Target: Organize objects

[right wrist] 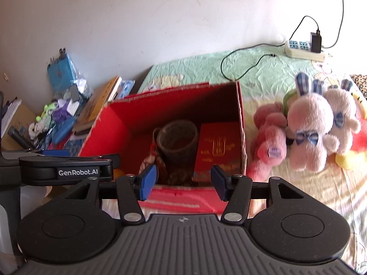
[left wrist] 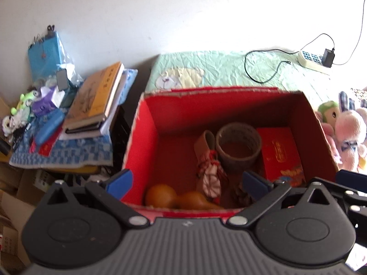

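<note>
Fingers (left wrist: 121, 181) of the left gripper (left wrist: 187, 183) are spread wide, nothing between the blue pads, poised above the near rim of the red box (left wrist: 146, 123). Over on the right gripper (right wrist: 183, 182), fingers (right wrist: 149, 181) are wide apart too, nothing gripped, the box's near flap showing between them. No earlier view to compare, so only the stance is on offer.

Into the box from the left wrist view: at 7 o'clock on its floor, an orange gourd (left wrist: 160, 194) lies on its side against the near wall. Just beyond, a white-and-red cloth pouch (left wrist: 212, 178) with a tan strap running up toward 12. Touching it at centre, a brown woven cup (left wrist: 238, 144) stands upright, mouth open. At 3 o'clock, a red packet with gold print (left wrist: 281, 151) leans against the right wall.

The box sits on a bed with a green quilt (left wrist: 229, 68). Outside it at 3 o'clock in the right wrist view, 2 pale pink plush rabbits (right wrist: 309, 123) and a darker pink plush toy (right wrist: 270, 142). At 9 o'clock, a stack of books (left wrist: 96, 98) on a cluttered worktop (left wrist: 68, 158). Far back at 1 o'clock, a white power strip (left wrist: 313, 60) with a black adapter plugged in.
</note>
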`<move>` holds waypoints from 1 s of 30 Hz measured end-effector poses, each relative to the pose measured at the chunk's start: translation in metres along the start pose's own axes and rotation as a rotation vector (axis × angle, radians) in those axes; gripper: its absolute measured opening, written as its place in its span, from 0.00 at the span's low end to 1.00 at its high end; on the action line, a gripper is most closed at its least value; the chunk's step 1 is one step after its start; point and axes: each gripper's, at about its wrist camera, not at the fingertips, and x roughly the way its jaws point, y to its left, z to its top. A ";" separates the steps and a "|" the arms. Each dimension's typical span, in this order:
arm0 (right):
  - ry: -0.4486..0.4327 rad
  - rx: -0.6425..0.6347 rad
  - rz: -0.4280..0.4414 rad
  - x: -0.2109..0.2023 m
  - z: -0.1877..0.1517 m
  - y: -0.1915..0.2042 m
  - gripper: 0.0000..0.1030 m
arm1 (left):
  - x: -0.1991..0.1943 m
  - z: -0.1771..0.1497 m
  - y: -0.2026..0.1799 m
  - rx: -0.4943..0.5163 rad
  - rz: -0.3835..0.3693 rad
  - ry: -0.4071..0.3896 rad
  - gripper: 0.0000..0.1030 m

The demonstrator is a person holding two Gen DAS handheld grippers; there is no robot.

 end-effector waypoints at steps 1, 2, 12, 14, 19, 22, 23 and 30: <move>-0.005 0.004 -0.007 0.002 0.001 0.001 0.58 | 0.002 0.003 0.000 0.002 0.008 -0.004 0.99; -0.008 0.008 -0.013 0.005 0.002 0.002 0.58 | 0.004 0.005 0.000 0.002 0.014 -0.007 0.99; -0.041 0.053 -0.067 0.016 -0.002 0.003 0.58 | 0.025 -0.003 0.003 0.013 -0.034 0.032 0.99; -0.047 0.044 -0.085 0.018 -0.004 0.005 0.58 | 0.026 -0.006 0.002 0.024 -0.043 0.031 0.99; -0.078 0.019 -0.104 0.026 -0.007 0.007 0.58 | 0.036 -0.007 0.004 0.017 -0.044 0.037 0.99; -0.082 0.019 -0.111 0.033 -0.005 0.004 0.58 | 0.045 -0.005 0.007 0.001 -0.041 0.050 0.99; -0.080 0.019 -0.106 0.036 -0.004 0.003 0.58 | 0.048 -0.005 0.008 -0.004 -0.041 0.052 0.99; -0.052 -0.018 -0.051 0.060 0.008 0.000 0.53 | 0.062 -0.002 0.001 -0.005 -0.024 0.060 0.99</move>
